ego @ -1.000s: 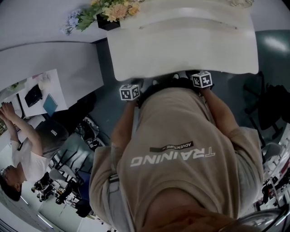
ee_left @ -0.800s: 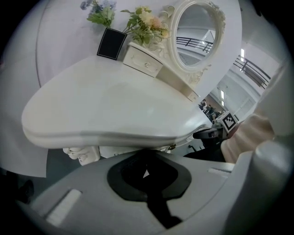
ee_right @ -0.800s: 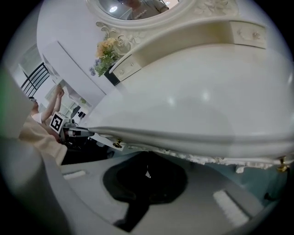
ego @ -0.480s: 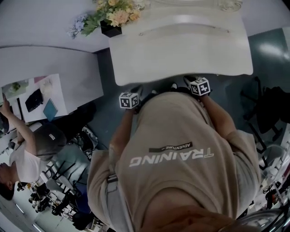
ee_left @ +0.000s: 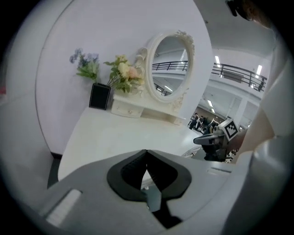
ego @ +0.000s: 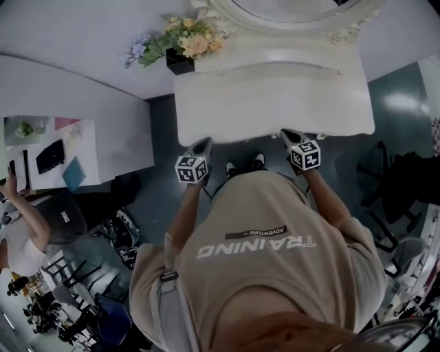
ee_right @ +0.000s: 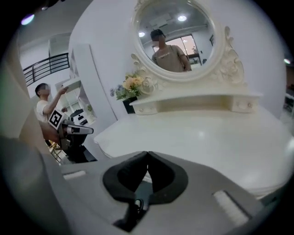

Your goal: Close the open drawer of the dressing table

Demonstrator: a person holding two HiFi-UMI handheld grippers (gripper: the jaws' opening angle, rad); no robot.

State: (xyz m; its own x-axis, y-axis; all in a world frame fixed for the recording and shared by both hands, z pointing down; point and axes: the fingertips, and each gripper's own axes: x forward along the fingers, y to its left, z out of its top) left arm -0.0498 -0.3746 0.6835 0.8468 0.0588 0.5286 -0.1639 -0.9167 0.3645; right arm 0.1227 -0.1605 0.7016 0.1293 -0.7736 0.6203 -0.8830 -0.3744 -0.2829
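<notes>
You are standing in front of the white desk [ego: 275, 96], and it is stretching its long side from your left to your right, with its front facing you. The round mirror [ego: 289, 10] is standing at the back, and the flowers [ego: 185, 41] are sitting in a black vase [ego: 180, 63] at the back left corner. You are holding the left gripper [ego: 205, 143] and the right gripper [ego: 285, 133] low, side by side but apart, and both are pointing away from you at the near edge of the desk. Their tips are sitting right at that edge, but I cannot tell if they are touching it. In the left gripper view the jaws are pressing together and are holding nothing. In the right gripper view the jaws are also pressing together and are holding nothing. The drawer is hiding from you: the desk top is covering its front in the head view, and both gripper views are looking over the top. Two little drawers [ee_right: 146, 109] on the shelf under the mirror are looking shut. A person [ego: 20, 234] is standing far off on your left.
</notes>
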